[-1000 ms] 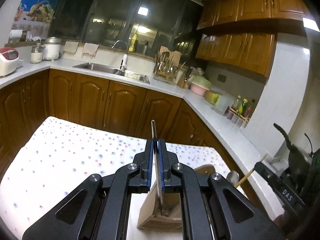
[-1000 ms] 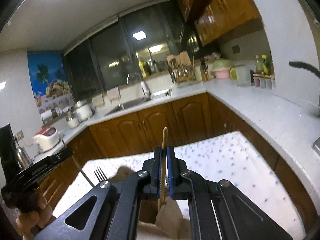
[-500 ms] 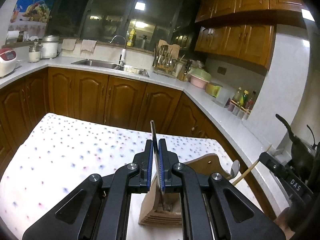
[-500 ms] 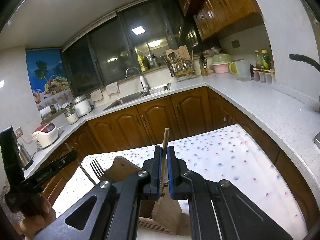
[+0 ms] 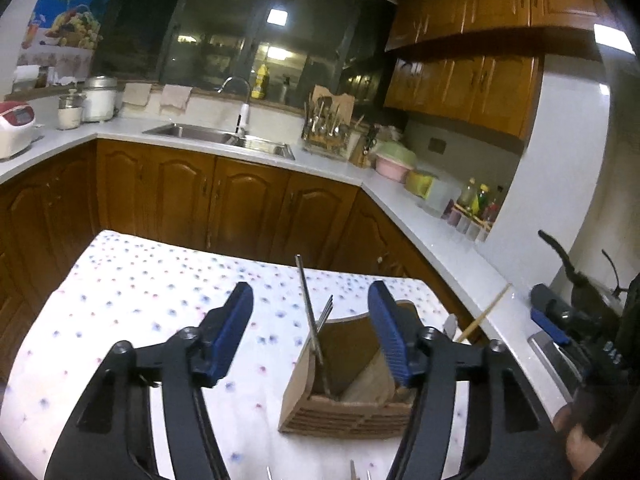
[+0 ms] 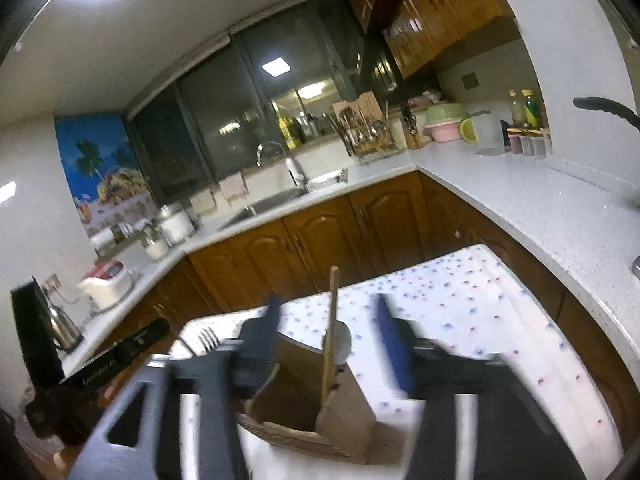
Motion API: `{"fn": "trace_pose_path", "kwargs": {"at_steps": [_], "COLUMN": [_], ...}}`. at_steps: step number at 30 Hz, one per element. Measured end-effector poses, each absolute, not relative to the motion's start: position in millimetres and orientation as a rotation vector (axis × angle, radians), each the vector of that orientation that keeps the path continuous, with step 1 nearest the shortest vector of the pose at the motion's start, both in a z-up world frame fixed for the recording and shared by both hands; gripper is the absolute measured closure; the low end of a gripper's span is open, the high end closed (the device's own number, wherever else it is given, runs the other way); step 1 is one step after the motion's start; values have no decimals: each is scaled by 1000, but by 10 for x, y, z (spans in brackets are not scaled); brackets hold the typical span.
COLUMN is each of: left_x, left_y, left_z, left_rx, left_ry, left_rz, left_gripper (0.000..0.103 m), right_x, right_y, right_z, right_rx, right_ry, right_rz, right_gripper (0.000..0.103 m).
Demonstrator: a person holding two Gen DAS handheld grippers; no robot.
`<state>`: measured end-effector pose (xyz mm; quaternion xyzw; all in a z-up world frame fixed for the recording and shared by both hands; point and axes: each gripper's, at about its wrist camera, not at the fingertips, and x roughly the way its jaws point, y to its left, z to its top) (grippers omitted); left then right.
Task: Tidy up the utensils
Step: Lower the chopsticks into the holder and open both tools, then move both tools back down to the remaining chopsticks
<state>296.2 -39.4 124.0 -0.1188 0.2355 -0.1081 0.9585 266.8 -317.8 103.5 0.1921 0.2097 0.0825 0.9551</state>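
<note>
My left gripper [image 5: 310, 334] and right gripper [image 6: 326, 344] have just sprung open, releasing a slim metal fork [image 5: 316, 320] and wooden-handled spoon [image 6: 332, 328] into the wooden holder [image 5: 344, 392]; both light, stiff, best pinched mid-handle.

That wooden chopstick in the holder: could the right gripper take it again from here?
Probably yes. The right gripper is open, with the chopstick upright between its jaws in the wooden holder, and nothing blocks it.
</note>
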Motion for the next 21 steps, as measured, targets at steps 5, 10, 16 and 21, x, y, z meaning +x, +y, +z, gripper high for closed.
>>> {"fn": "trace_pose_path", "kwargs": {"at_steps": [5,10,16,21], "left_x": [2624,2274,1925,1685], "left_y": [-210,-69,83,181], "left_z": [1287,1237,1035,808], "left_rx": [-267,-267,-298,-316], "left_ry": [469,488,542,601], "left_rz": [-195,-166,-143,-124], "left_gripper": [21,20,20,20], "right_x": [2379,2061,1682,1458], "right_y": [-3195,-3178,-3165,-3179], "right_z": [1193,1209,1020,800], "right_rx": [406,414,432,442], "right_ry": [358,351,397,467], "right_rz": [190,210,210,201], "right_gripper": [3,2,2,2]}}
